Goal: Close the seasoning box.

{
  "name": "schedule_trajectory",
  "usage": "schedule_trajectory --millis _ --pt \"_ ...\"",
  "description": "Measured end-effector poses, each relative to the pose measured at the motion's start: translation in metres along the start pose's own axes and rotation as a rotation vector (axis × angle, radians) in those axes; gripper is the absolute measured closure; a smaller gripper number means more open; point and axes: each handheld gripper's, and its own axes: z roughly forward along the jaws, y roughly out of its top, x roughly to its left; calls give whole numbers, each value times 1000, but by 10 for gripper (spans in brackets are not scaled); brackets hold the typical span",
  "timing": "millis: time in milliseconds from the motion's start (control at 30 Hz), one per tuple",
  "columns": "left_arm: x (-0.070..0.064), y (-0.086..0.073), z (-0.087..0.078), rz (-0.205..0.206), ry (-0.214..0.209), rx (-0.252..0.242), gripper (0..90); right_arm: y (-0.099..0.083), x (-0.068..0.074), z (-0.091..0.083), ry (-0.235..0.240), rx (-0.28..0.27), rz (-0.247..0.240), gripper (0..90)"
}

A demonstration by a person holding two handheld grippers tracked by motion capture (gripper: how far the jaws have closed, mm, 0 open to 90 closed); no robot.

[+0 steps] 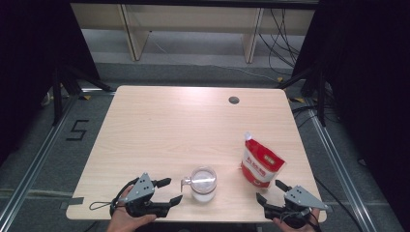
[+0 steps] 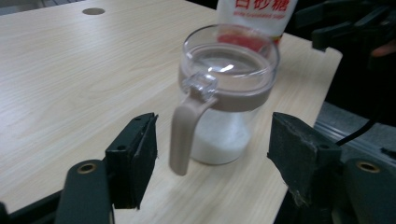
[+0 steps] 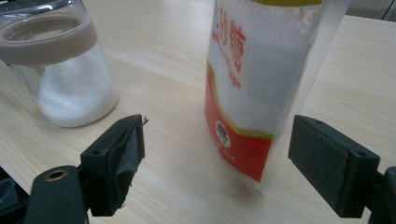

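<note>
Both grippers' fingers wide open, holding nothing. Left gripper (image 1: 170, 190) faces sugar jar (image 1: 203, 183) nr table (image 1: 169, 125) front edge; right gripper (image 1: 271, 191) faces sugar pouch (image 1: 261, 164), seemingly upright. Table beyond clear.

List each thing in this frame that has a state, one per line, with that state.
Jar: upright on the table, lid on, part filled with white granules.
Sugar pouch: standing upright, top closed, not gripped.
Left gripper: open, jaws facing the jar's handle, not touching.
Right gripper: open, jaws either side of the pouch, not touching.
</note>
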Motion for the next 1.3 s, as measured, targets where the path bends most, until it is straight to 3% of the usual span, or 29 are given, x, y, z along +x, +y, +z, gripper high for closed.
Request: schedule_trajectory --millis 100,133,200,233,367,400,467,500,633,733,800,833,1133,1200,1267,1300 --pt "2 -3 -3 5 24 2 268 0 1 0 14 9 14 193" --pt "3 -4 -3 4 26 8 252 0 4 -1 0 18 42 192" --pt "5 -7 -4 32 36 13 228 0 1 0 15 10 16 192" --pt "4 -9 -4 -4 44 15 216 0 1 0 14 10 14 192" --pt "4 -14 -6 -12 76 53 186 0 1 0 14 10 15 192" --pt "3 -16 -4 -24 73 42 186 0 0 0 8 12 5 191" --pt "4 -17 -6 2 84 74 186 0 1 0 9 12 17 191" --pt "3 -18 -6 -4 79 69 186 -1 0 0 2 18 0 190" --pt "3 -22 -7 -42 84 47 162 0 3 -1 9 21 27 191" --pt "5 -23 -9 -41 82 61 157 0 1 0 9 15 12 191" --pt "6 -27 -11 -30 75 60 152 0 4 -2 -2 28 44 192" --pt "6 -28 -11 -40 77 65 152 0 1 -1 6 16 13 192" --pt "3 -31 -15 -32 83 88 152 0 1 -1 10 22 11 191" --pt "4 -32 -13 -32 74 84 152 -1 2 0 8 17 14 191" --pt "5 -31 -12 -21 76 97 152 -1 5 -1 12 26 48 189" --pt "4 -32 -12 -25 75 97 153 -1 2 0 5 23 6 189"
